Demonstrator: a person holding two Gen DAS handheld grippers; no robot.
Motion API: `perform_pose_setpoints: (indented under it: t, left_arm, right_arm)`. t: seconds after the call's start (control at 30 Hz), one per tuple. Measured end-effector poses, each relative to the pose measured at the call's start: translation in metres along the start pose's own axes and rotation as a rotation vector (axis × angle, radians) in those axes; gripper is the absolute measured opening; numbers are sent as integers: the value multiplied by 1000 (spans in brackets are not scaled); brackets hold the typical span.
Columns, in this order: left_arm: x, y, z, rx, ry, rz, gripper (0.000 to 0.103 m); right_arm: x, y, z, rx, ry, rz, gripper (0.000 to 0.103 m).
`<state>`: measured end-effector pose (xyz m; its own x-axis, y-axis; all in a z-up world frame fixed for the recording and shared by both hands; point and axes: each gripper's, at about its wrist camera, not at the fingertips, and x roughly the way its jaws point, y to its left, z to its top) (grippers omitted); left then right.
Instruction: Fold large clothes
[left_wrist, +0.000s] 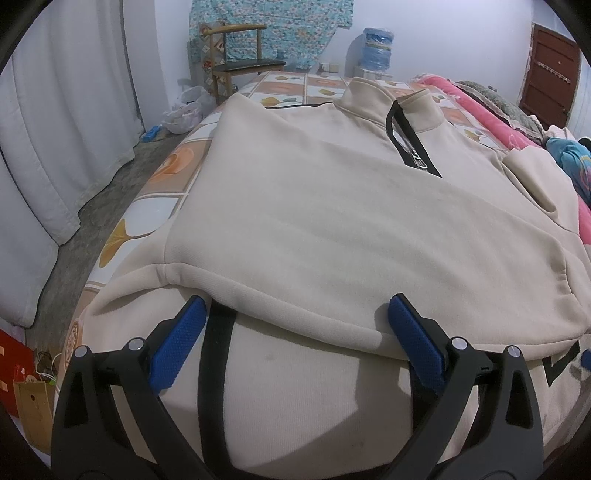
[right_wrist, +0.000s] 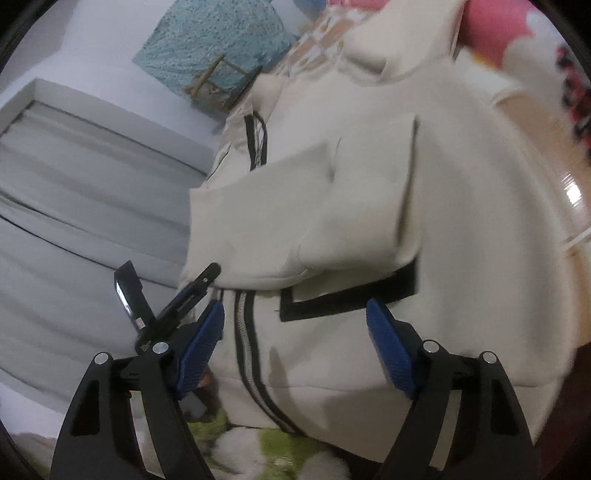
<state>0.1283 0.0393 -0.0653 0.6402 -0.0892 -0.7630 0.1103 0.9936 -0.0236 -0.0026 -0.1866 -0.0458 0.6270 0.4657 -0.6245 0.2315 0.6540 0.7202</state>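
Both wrist cameras look steeply down, close over the same cream jacket (left_wrist: 332, 206); the right view is rolled.

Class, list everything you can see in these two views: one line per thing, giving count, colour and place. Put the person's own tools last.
Jacket: one, cream with black zip trim, spread on the bed, partly folded.
Bed cover: one, orange and white squares, under the jacket.
Blanket: one, pink, along the bed's far side.
Chair: one, wooden, beyond the bed.
Water bottle: one, blue, by the far wall.
Curtain: one, white, left side.
Door: one, brown, far right.
Left tool: one, black with blue pads, open at the folded edge.
Right tool: one, same colours, open over the hem.
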Motion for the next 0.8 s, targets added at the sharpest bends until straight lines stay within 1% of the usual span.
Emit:
perform_pose_setpoints:
  t: [0.1, 0.23, 0.4, 0.5, 0.57, 0.6, 0.7, 0.77, 0.8]
  left_arm:
    - [-1, 0, 0, -1, 3, 0, 96]
    - [-1, 0, -1, -1, 2, 1, 96]
    - [-1, -1, -1, -2, -2, 2, 96]
    - [-1, -1, -1, -1, -2, 3, 96]
    - [-1, 0, -1, -1, -3, 3, 96]
    - [-1, 0, -1, -1, -4, 3, 96]
    - [-1, -1, -2, -2, -7, 4, 96]
    - [-1, -1, -2, -1, -9, 4, 96]
    - [-1, -1, -2, 0, -10, 4, 96]
  right_arm:
    - [8, -4, 5, 6, -30, -35, 78]
    - [7, -8, 19, 44, -103, -50, 78]
    - [9, -11, 30, 78, -156, -59, 78]
    - [12, -12, 36, 92, -173, -45, 76]
    - [11, -16, 40, 104, -180, -35, 68]
    - [11, -18, 42, 111, -185, -29, 67]
    - [16, -26, 50, 141, -190, -37, 52]
    - [19, -31, 55, 158, -193, -38, 40]
    - [20, -31, 57, 158, -191, -44, 37]
